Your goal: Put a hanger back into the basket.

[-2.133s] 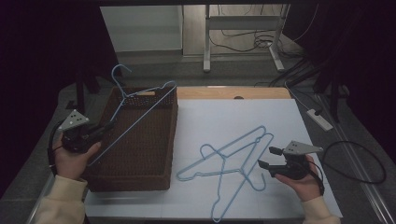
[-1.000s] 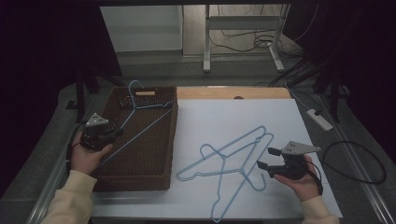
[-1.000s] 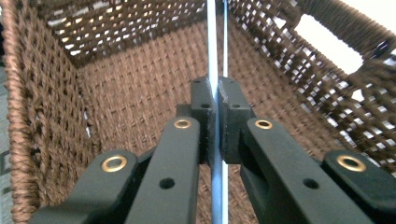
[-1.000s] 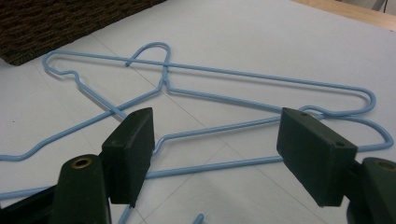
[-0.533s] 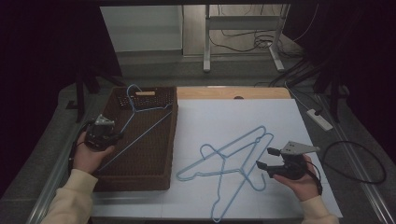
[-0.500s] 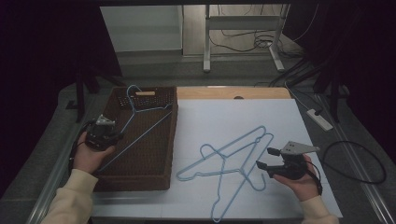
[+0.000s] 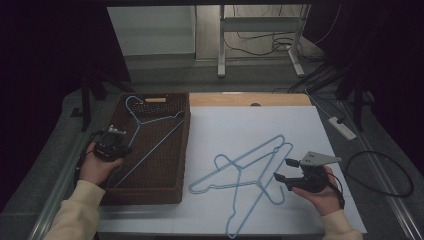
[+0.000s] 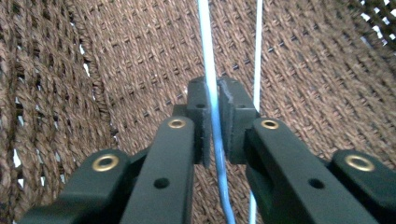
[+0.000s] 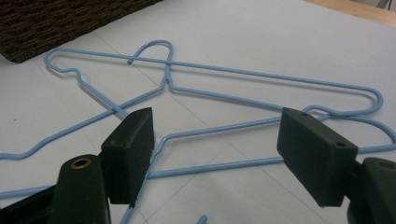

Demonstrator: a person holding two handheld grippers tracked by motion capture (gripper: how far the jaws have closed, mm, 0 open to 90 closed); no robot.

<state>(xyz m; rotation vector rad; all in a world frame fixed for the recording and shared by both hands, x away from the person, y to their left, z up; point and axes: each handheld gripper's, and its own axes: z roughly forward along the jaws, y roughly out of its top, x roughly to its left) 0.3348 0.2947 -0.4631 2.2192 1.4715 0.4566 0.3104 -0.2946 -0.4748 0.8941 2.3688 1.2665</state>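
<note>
I had my left gripper (image 8: 212,123) over the woven basket (image 7: 165,172), its jaws just easing apart around the thin wire of the blue hanger (image 7: 150,132) lying inside that basket — a slight gap showed beside the wire. My right gripper (image 7: 283,169) waited beside the basket with jaws wide apart, at the two hangers (image 7: 247,172) on the white surface (image 7: 240,125). I judged the wire light, springy and slippery — best taken on a straight run.

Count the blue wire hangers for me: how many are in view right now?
3. One hanger lies in the woven basket, with the left gripper on its wire. Two crossed hangers lie on the white sheet by the right gripper.
</note>
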